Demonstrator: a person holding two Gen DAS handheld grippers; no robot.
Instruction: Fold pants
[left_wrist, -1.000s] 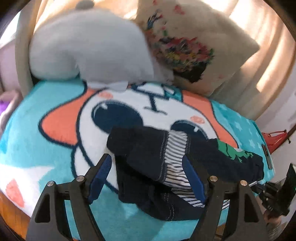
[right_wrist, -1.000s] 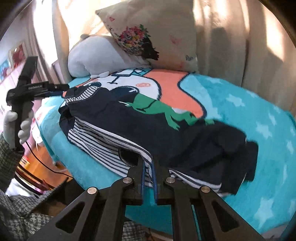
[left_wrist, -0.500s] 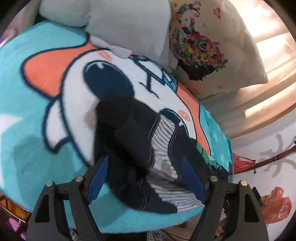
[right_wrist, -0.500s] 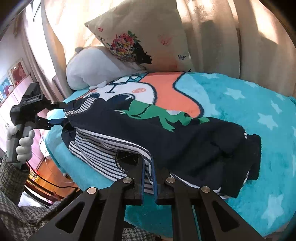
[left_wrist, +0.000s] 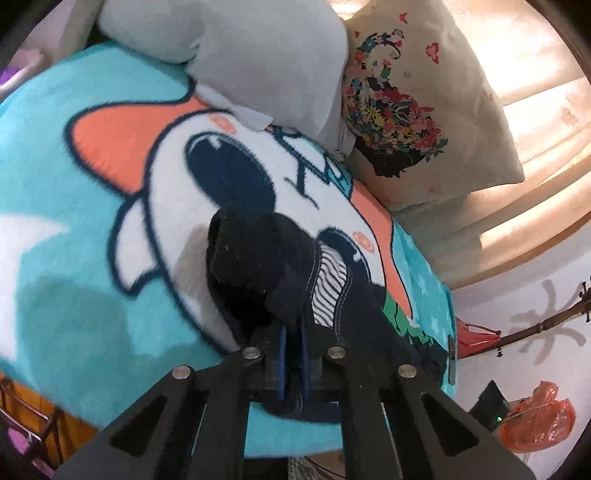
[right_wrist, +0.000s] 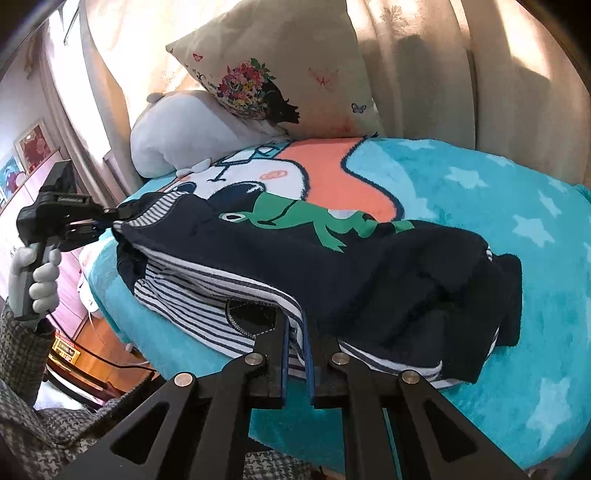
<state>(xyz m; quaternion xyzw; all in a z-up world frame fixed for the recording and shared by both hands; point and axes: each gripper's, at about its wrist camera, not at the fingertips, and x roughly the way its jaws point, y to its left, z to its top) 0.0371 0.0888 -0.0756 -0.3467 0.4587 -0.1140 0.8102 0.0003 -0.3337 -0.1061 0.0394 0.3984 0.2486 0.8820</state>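
Dark pants (right_wrist: 332, 258) with green frog print, spread on the turquoise blanket (right_wrist: 498, 192) of the bed; long axis left to right in the right wrist view, striped waist end leftward. Left gripper (left_wrist: 291, 332) fingers clamped on that dark waist edge; right gripper (right_wrist: 295, 332) fingers pinched on the near striped hem. Frog print clear only from the right wrist; lower layers probably bunched beneath. Floral pillow (left_wrist: 424, 110) behind.

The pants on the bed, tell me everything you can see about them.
The pants are dark navy, soft fleecy-looking fabric, with a green frog print and a blue-and-white striped lining showing at the openings. They lie crumpled across the cartoon blanket, legs bunched toward the right. The left claw is shut on one end, the right claw is shut on the striped near edge.
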